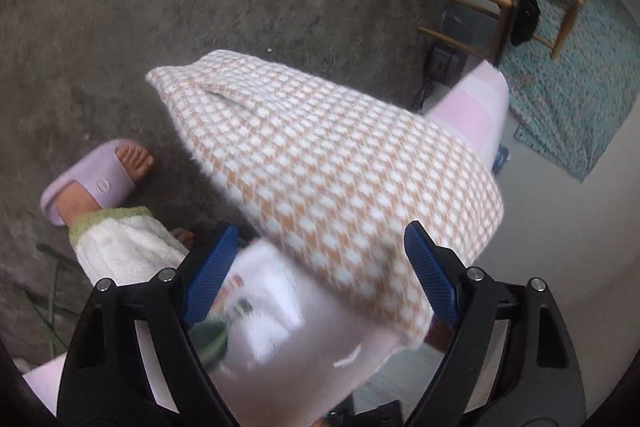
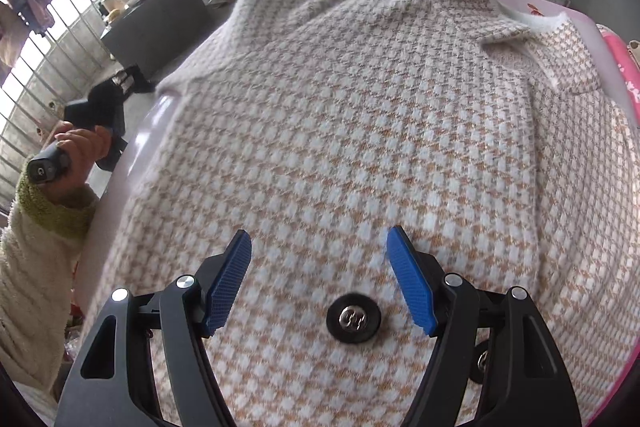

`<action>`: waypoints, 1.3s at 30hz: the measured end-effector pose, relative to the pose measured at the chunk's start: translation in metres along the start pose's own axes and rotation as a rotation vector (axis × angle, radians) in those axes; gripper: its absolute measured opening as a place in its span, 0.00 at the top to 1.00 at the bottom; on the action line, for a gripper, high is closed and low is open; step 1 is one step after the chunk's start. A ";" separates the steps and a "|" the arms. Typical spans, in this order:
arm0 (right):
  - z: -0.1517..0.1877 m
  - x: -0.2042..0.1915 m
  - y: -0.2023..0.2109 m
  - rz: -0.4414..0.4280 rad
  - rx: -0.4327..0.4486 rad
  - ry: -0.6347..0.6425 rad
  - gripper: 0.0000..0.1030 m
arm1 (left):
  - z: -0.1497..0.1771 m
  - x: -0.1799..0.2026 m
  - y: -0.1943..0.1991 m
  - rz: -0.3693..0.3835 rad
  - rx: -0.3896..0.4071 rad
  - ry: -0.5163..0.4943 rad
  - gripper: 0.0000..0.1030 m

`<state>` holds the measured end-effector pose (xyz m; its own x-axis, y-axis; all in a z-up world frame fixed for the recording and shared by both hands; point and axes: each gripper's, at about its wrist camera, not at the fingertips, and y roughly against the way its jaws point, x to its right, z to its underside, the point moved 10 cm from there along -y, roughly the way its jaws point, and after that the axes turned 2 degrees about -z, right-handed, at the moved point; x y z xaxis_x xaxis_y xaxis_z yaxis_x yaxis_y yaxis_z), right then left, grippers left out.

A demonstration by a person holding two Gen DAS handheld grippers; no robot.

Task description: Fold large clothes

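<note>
While the checked coat (image 2: 360, 115) lies spread nearly flat on the pink bed (image 2: 160, 115), one part hanging over the bed's edge, folding looks barely begun: the right claw (image 2: 319, 279) and the left claw (image 1: 320, 267) are both spread wide, pinching nothing.

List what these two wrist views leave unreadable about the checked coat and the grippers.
- Left wrist view: motion blur smears the orange-and-white checked fluffy coat hanging off the pink bed edge; whether the left gripper, jaws apart, touches it is unclear.
- Right wrist view: the right gripper frame cuts off the coat's near hem; the black round snap button is blurred.
- The coat's far edge hides the pink bed surface.
</note>
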<state>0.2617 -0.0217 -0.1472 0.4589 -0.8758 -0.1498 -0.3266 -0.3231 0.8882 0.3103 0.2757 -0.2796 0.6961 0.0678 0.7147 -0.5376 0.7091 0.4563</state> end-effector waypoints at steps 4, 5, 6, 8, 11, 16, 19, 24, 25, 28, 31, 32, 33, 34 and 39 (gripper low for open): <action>-0.004 0.002 -0.004 0.016 0.000 -0.020 0.33 | -0.016 -0.012 -0.025 0.040 -0.045 0.089 0.21; -0.005 0.003 -0.007 0.020 -0.001 -0.023 0.33 | -0.019 -0.015 -0.030 0.045 -0.051 0.103 0.21; -0.006 0.003 -0.008 0.025 -0.003 -0.025 0.33 | -0.024 -0.017 -0.038 0.052 -0.051 0.120 0.22; -0.004 0.007 -0.006 0.032 -0.006 -0.029 0.33 | -0.028 -0.021 -0.042 0.060 -0.047 0.138 0.24; -0.006 0.011 -0.005 0.044 0.000 -0.031 0.33 | -0.037 -0.027 -0.049 0.055 -0.034 0.178 0.45; -0.005 0.019 0.007 0.053 0.030 -0.055 0.33 | -0.056 -0.019 -0.032 0.015 0.079 0.144 0.86; -0.004 0.024 0.020 0.057 0.060 -0.067 0.33 | -0.062 0.011 0.002 -0.086 0.239 -0.020 0.91; 0.002 0.037 0.054 0.080 0.144 -0.081 0.33 | -0.033 0.106 0.069 -0.286 0.566 -0.402 0.92; 0.004 0.041 0.062 0.083 0.162 -0.088 0.33 | -0.014 0.135 0.084 -0.319 0.643 -0.512 0.92; 0.012 0.055 0.080 0.089 0.199 -0.114 0.33 | 0.062 0.211 0.110 -0.373 0.823 -0.831 0.92; 0.023 0.069 0.096 0.092 0.233 -0.151 0.33 | 0.171 0.270 0.097 -0.392 0.882 -1.198 0.92; 0.026 0.074 0.100 0.092 0.242 -0.162 0.33 | 0.191 0.276 0.089 -0.396 0.870 -1.261 0.92; 0.031 0.079 0.106 0.095 0.255 -0.176 0.33 | 0.230 0.281 0.070 -0.410 0.835 -1.376 0.92; 0.036 0.083 0.111 0.097 0.264 -0.187 0.33 | 0.249 0.279 0.059 -0.418 0.811 -1.427 0.92; 0.057 0.105 0.130 0.111 0.297 -0.246 0.33 | 0.328 0.220 -0.022 -0.492 0.590 -1.651 0.82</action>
<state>0.2202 -0.1760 -0.0719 0.2074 -0.9594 -0.1914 -0.6044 -0.2795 0.7460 0.3195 0.0452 0.0416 -0.1095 -0.9933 0.0376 -0.7858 0.1096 0.6087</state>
